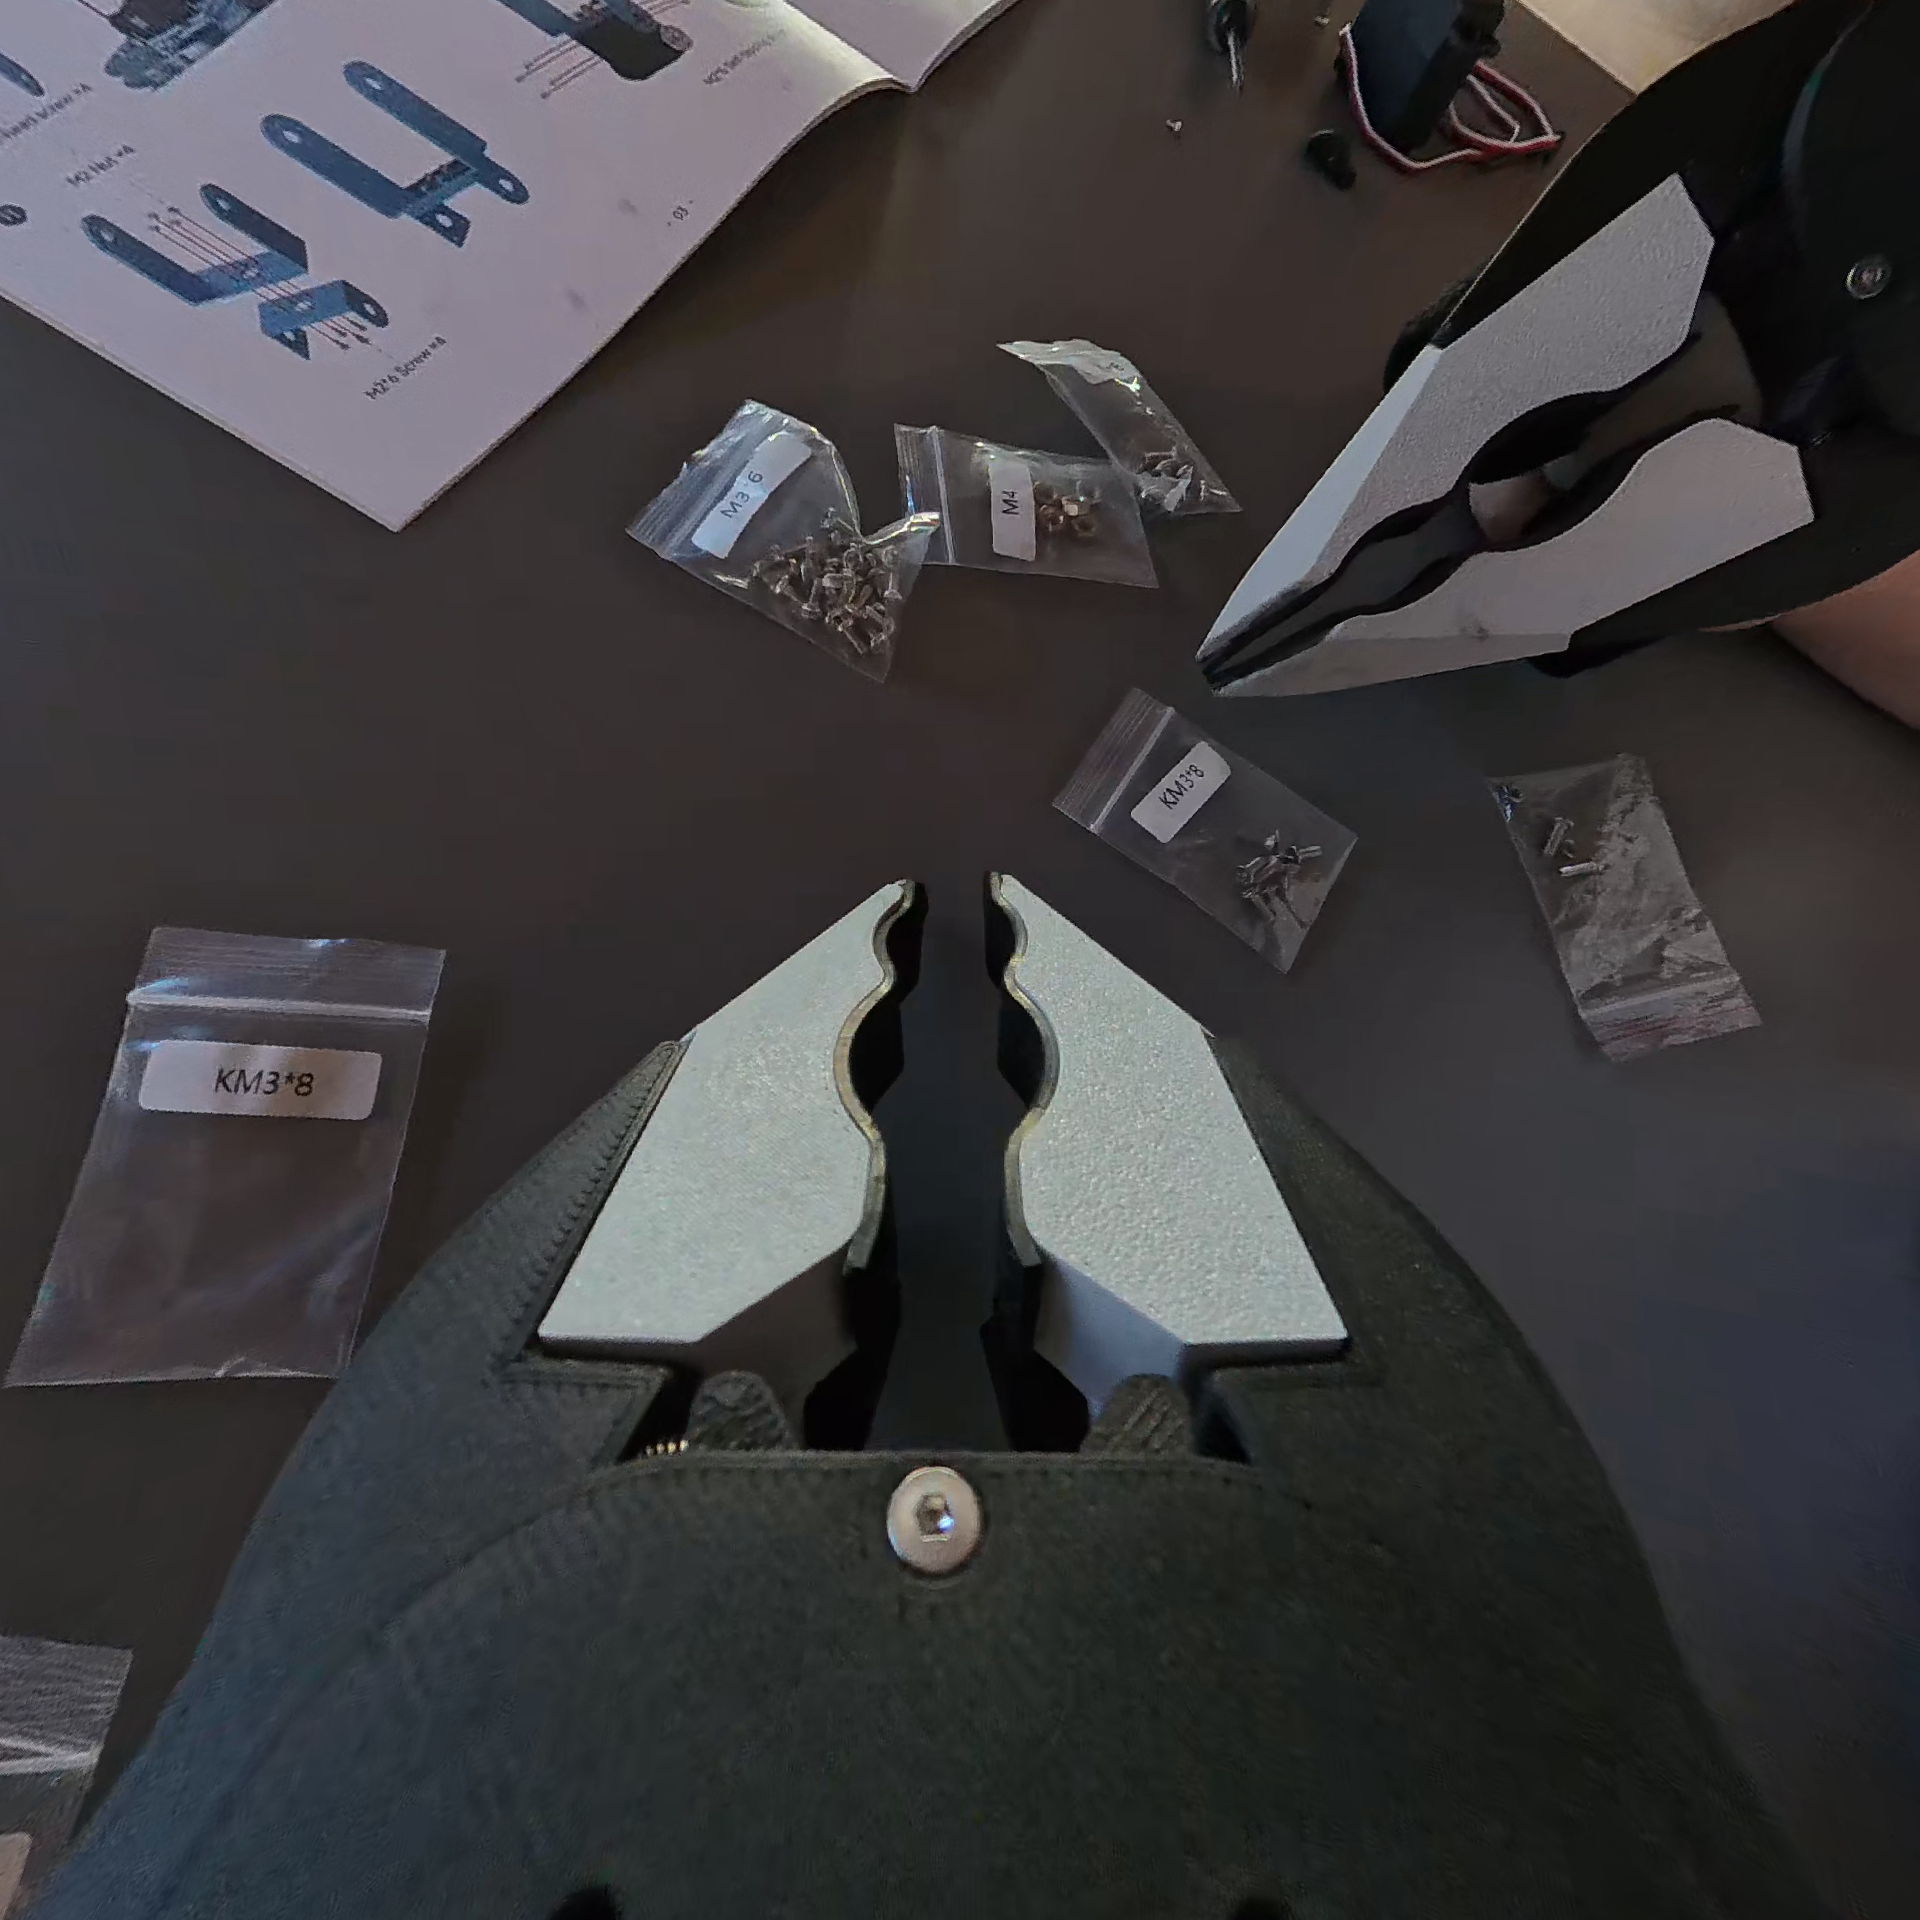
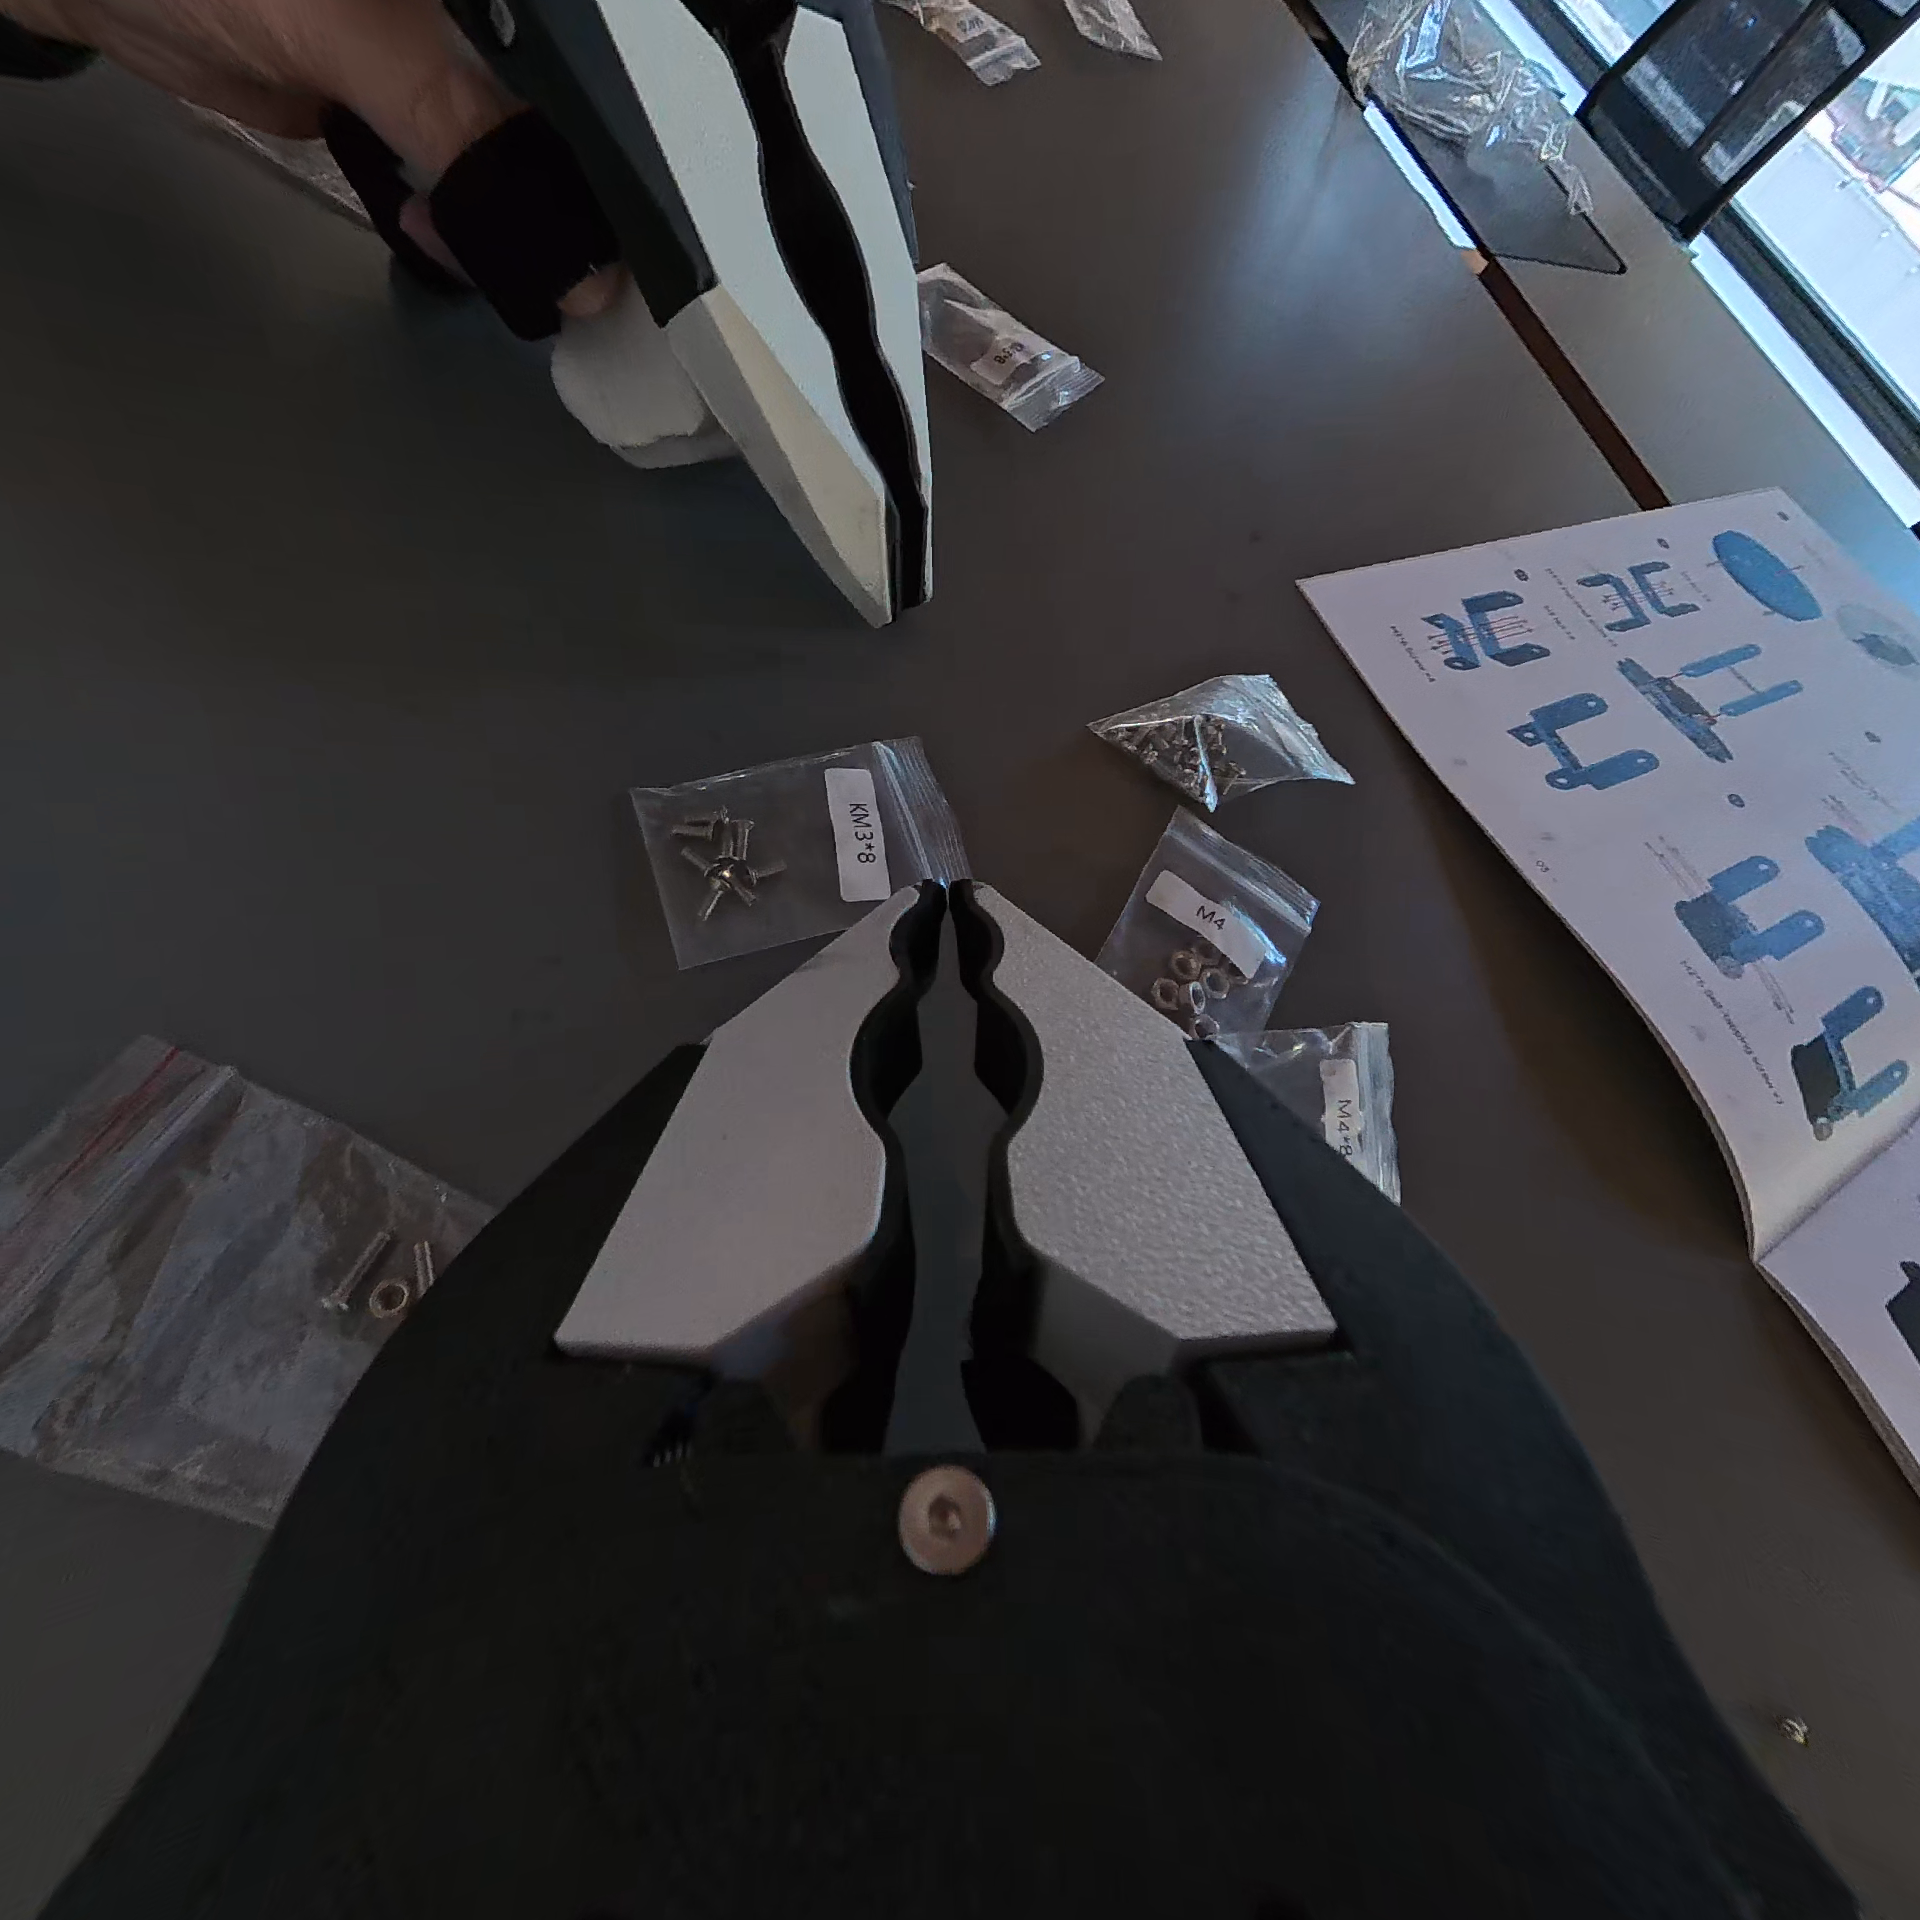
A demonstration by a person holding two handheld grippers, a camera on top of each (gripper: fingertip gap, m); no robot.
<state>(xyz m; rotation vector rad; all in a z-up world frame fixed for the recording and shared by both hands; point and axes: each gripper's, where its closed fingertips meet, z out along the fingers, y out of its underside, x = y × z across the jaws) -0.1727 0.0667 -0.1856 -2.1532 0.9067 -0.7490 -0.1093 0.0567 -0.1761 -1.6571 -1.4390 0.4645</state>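
Overhead, both narrow, empty claws, left [image 1: 951,883] and right [image 2: 949,885], hover above a dark table [image 1: 520,727].

Left gripper [image 1: 951,883] hovers over the dark bench [image 1: 468,748], fingers [image 1: 748,1122] slightly parted, nothing between them. Take the small bag of screws [image 1: 1205,826] as the landmark: it lies just beyond and right of those fingertips. Right above it the right gripper [image 1: 1210,670] points down, tips pressed together, close to the bag's zip edge. Left of it and farther back, three more screw bags [image 1: 774,535] cluster. Right of it lies a crinkled bag [image 1: 1621,904]. Far left sits an empty-looking labelled bag [image 1: 234,1153]; beyond, an open booklet [image 1: 343,208].
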